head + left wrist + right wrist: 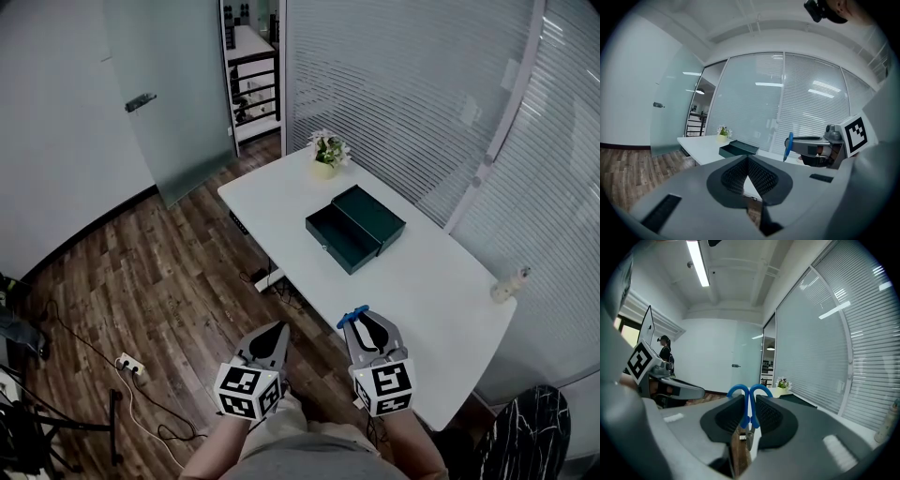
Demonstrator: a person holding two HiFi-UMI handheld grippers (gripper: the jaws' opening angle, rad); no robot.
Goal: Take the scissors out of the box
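The dark green box (354, 228) stands open in the middle of the white table (441, 281), far ahead of both grippers. My right gripper (361, 323) hangs over the table's near edge, shut on the blue-handled scissors (352, 317). In the right gripper view the scissors (749, 401) stand between the pads with their handle loops sticking up, and the box (797, 400) shows beyond them. My left gripper (278, 330) is shut with nothing in it, held over the wooden floor left of the table. From the left gripper view, the scissors (788, 145) show at the right and the box (737, 149) ahead.
A small potted plant (328, 152) sits at the table's far corner, a small white bottle (509, 283) at its right edge. Glass walls with blinds run behind the table. A power strip (129, 364) and cables lie on the floor at left.
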